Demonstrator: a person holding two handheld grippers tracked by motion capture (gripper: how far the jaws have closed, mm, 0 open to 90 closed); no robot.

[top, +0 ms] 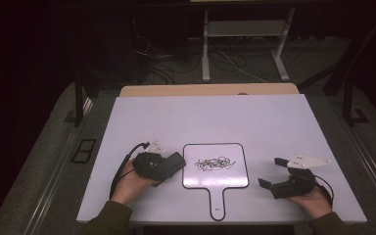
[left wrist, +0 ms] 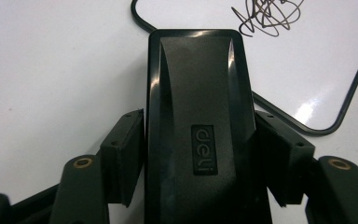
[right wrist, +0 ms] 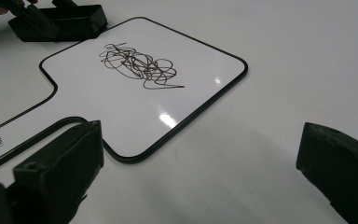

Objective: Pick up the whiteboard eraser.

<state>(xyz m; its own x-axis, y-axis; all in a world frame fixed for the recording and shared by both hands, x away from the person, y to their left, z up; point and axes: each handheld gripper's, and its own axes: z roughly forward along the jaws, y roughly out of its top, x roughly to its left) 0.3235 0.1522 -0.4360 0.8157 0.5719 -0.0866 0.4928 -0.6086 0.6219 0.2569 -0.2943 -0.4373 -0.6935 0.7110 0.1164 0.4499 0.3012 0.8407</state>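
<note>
Pinching the eraser (left wrist: 198,135) by its long sides, the left gripper (top: 164,167) held something light, rigid and slick, while the right gripper (top: 274,172) had its jaws spread.

Olive-green sleeves (top: 108,214), black gripper bodies, grey three-cornered plates (top: 309,160), black trailing cables (top: 119,170), brass-ringed screws (left wrist: 82,162)

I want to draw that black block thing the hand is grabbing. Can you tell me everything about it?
The eraser is a long black block of glossy plastic with rounded corners, a raised curved back and a small "deli" label near its middle. It lies flat on the white table, its far end just short of the little whiteboard's black rim, not far from the scribble. The left gripper is shut on it, with one of the fingers pressing each long side.
</note>
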